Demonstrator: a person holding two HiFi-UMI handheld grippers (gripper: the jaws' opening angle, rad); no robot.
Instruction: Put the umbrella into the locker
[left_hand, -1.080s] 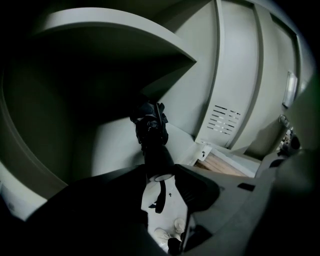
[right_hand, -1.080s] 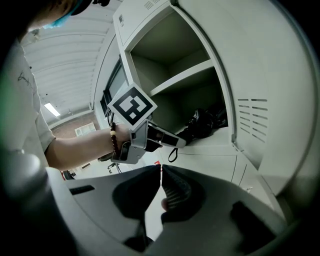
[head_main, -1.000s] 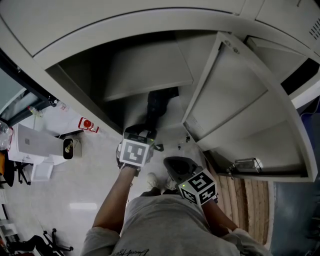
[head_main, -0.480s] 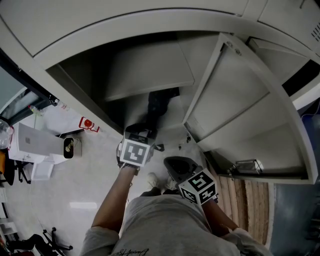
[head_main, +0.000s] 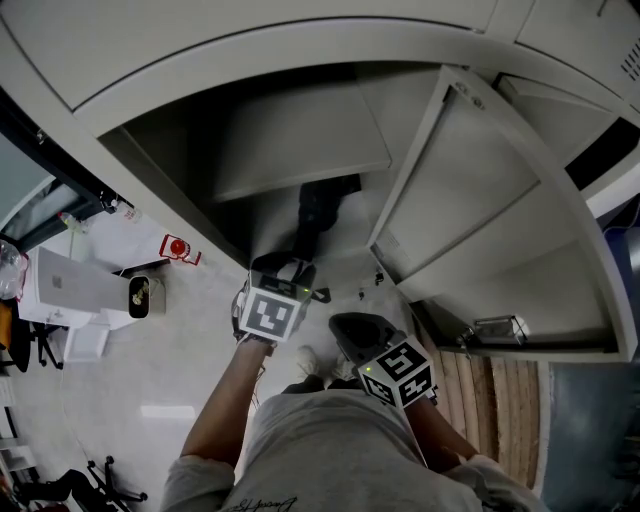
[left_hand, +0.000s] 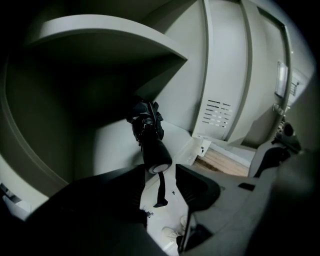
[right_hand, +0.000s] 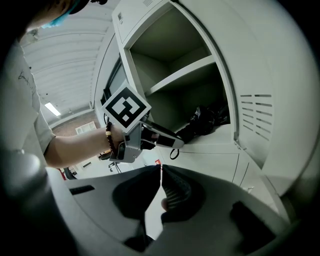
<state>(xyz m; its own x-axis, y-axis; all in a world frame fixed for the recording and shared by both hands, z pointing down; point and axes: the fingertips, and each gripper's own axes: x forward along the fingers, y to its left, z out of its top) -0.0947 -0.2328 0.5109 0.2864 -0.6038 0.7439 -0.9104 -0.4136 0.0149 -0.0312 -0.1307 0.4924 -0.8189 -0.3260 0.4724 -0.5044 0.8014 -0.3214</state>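
A folded black umbrella (head_main: 316, 214) lies on the floor of the open locker compartment (head_main: 275, 225), its handle end (left_hand: 157, 161) sticking out toward me with a strap (left_hand: 161, 190) hanging from it. My left gripper (head_main: 286, 266) is at the compartment's front edge. Its jaws flank the handle (left_hand: 160, 170), with a narrow gap showing on the right side, so it is open. The right gripper view shows the left gripper (right_hand: 167, 140) from the side, at the umbrella (right_hand: 207, 120). My right gripper (head_main: 350, 326) hangs lower, near my body, shut with nothing in it (right_hand: 160, 168).
The locker door (head_main: 470, 200) stands open to the right, vent slots (left_hand: 216, 114) on its inner face. A shelf (head_main: 300, 150) roofs the compartment. A white box (head_main: 70, 288) and a red item (head_main: 175, 247) sit on the floor at left. Wooden planking (head_main: 500, 400) lies at right.
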